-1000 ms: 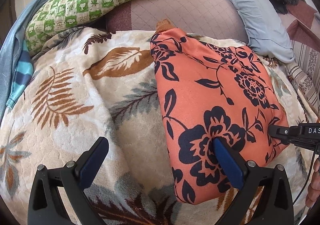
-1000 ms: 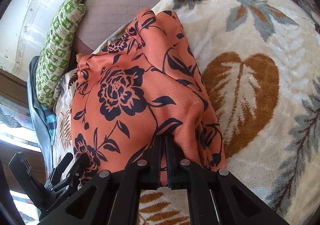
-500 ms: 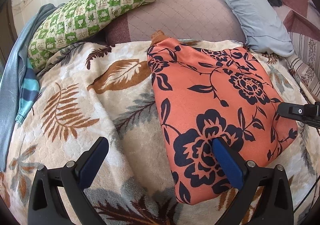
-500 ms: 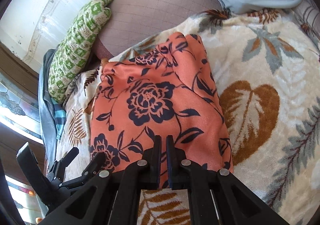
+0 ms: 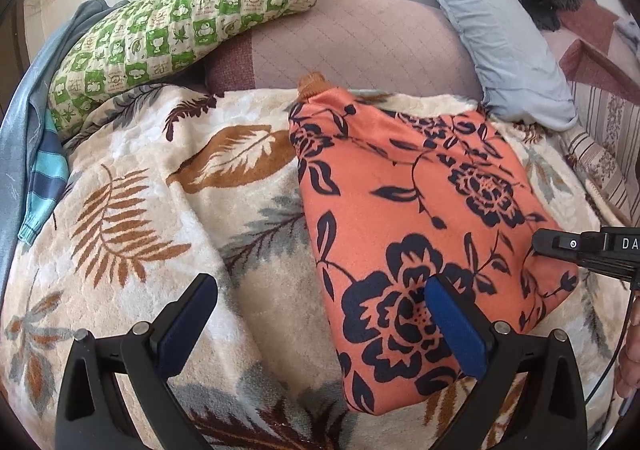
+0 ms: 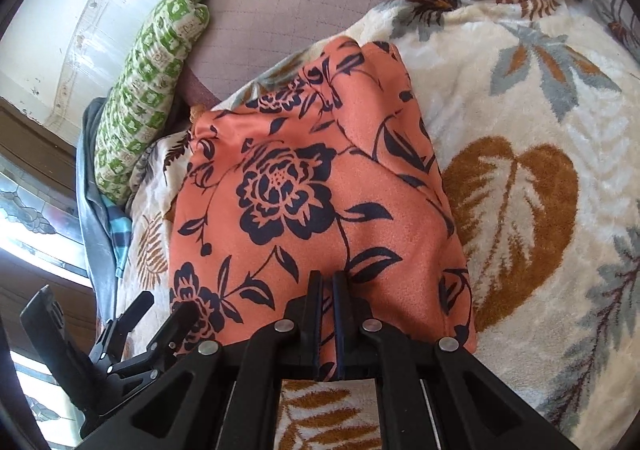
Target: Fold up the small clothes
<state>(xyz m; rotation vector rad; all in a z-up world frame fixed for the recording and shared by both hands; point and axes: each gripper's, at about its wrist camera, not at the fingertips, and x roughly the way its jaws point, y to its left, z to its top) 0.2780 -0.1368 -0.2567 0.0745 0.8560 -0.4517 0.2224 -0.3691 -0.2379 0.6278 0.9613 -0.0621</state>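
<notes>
- Currently lying folded on the leaf-print blanket (image 5: 132,217): orange flowered garment (image 5: 420,217), long edges running away from both cameras, narrow knit cuff at the far end next to the mauve quilted cushion (image 5: 360,45).
- Hovering over the near part of the blanket: left gripper (image 5: 320,314), fingers spread wide, gripping nothing.
- Overlapping the garment's near left portion in the left wrist view: right blue pad (image 5: 456,326); contact with the cloth not determinable.
- Sitting over bare blanket, well clear of the garment: left blue pad (image 5: 188,326).
- Pinching the garment's near edge: right gripper (image 6: 327,314), fingers closed to a narrow slit, a thin fold of orange cloth showing between them.
- Reaching in from the right margin of the left wrist view, meeting the garment's near right corner: tip of the right gripper.
- Appearing at the lower left of the right wrist view: left gripper, beside the garment's near left corner.
- Leaning against the wall beyond the cushion: green checked pillow (image 5: 180,29).
- Resting at the far right of the bed: pale blue pillow (image 5: 500,33).
- Hanging over the left edge of the bed: grey-blue cloth with a striped piece (image 5: 44,173).
</notes>
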